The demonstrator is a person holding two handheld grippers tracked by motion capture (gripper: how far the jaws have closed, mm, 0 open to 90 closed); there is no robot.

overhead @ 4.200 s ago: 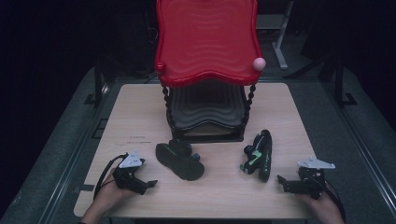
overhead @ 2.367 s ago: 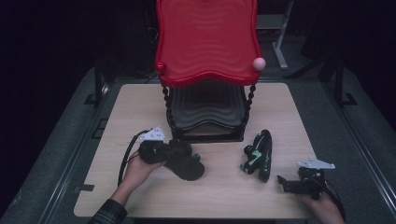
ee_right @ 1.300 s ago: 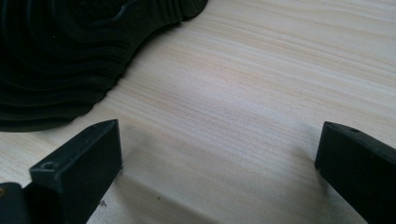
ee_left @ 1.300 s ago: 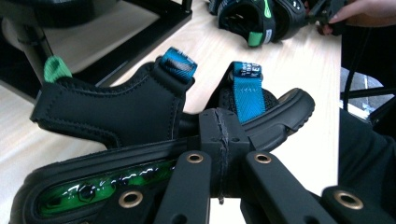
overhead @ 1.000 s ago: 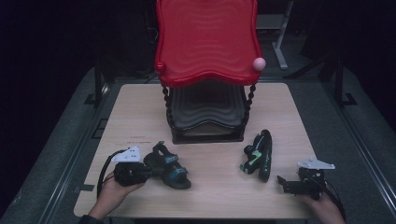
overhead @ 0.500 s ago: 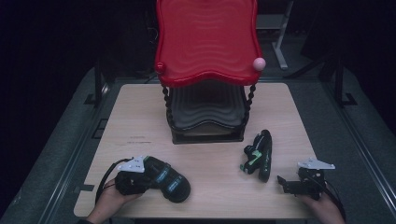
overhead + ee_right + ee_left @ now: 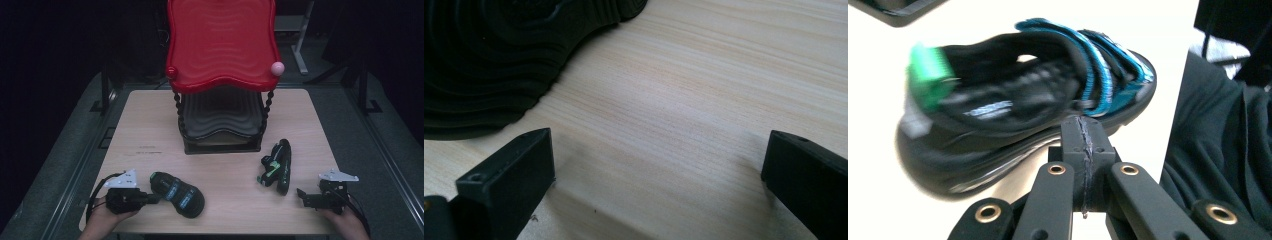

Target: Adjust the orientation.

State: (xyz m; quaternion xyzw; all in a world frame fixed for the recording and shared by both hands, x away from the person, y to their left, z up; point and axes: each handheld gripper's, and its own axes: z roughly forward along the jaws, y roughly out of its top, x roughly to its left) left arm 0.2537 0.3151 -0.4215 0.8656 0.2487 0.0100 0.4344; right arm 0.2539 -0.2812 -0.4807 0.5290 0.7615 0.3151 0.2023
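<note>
A pale wooden counter [image 7: 150,125] seen from above, with a two-tier shoe rack at its far middle: a glossy red wavy top shelf [image 7: 220,45] over a black lower shelf [image 7: 220,125].

Near the front left edge lies a black strapped sandal with blue and green trim [image 7: 177,193]. The left gripper [image 7: 150,197], held in a hand at the lower left, sits at the sandal's heel end. In the left gripper view its jaws are pressed together, right against the rim of the sandal's sole [image 7: 1013,145]; whether they pinch any of it cannot be told.

A second black sandal with green trim [image 7: 276,165] lies on its side at the right, in front of the rack. The right gripper [image 7: 301,194] rests near the front right edge, jaws wide apart over bare wood, holding nothing.

The sandal looks light, with a thick, fairly stiff rubbery sole and soft fabric straps that would flex and slip if pinched. The firmest hold is likely the sole's edge at the heel, or the heel strap.
</note>
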